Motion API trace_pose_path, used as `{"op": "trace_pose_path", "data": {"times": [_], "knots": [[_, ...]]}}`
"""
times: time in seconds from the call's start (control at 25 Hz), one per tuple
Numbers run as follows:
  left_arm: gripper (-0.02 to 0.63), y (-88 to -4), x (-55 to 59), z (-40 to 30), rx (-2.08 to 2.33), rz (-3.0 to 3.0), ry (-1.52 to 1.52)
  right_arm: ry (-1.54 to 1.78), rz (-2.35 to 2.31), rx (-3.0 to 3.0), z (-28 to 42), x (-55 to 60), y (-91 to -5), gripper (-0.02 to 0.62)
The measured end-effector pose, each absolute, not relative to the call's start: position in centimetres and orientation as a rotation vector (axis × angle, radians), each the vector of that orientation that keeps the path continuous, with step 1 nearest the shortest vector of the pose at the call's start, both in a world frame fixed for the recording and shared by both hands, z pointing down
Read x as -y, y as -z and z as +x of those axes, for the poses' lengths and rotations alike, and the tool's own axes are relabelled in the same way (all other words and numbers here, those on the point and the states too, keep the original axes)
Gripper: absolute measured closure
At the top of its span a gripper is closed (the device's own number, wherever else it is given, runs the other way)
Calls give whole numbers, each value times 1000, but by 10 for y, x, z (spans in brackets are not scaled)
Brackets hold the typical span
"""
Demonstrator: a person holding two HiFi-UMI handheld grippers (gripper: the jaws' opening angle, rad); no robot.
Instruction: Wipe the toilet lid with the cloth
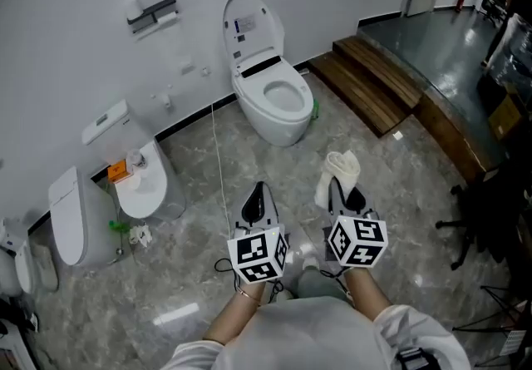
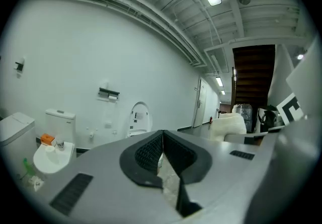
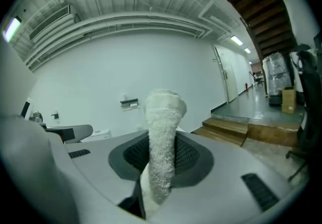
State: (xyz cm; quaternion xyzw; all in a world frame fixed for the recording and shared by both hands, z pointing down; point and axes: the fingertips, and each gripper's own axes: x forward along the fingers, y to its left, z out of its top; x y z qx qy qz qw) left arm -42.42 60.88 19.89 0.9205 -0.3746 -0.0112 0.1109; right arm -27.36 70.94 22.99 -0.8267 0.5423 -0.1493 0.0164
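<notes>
A white toilet (image 1: 281, 102) stands against the far wall with its lid (image 1: 251, 27) raised upright. My right gripper (image 1: 344, 192) is shut on a rolled white cloth (image 1: 340, 169), which sticks out past the jaw tips. In the right gripper view the cloth (image 3: 163, 132) fills the gap of the gripper (image 3: 162, 150) and hides the toilet. My left gripper (image 1: 258, 198) hangs beside it, shut and empty. In the left gripper view the gripper (image 2: 162, 142) has its jaws pressed together, with the raised lid (image 2: 139, 116) far ahead. Both grippers are well short of the toilet.
A second toilet (image 1: 71, 219) and a small white basin (image 1: 143, 185) with an orange item stand at the left wall. A paper holder (image 1: 152, 14) hangs on the wall. Wooden steps (image 1: 374, 77) rise at the right, and a black chair base (image 1: 486, 223) is further right.
</notes>
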Motion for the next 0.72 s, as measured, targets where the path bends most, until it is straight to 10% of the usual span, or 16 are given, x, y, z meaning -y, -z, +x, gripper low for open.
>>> {"op": "trace_pose_path", "data": {"times": [0.72], "knots": [[591, -204, -448, -250, 1208, 2668, -48, 479, -2505, -1692, -72, -559, -227, 509]]}}
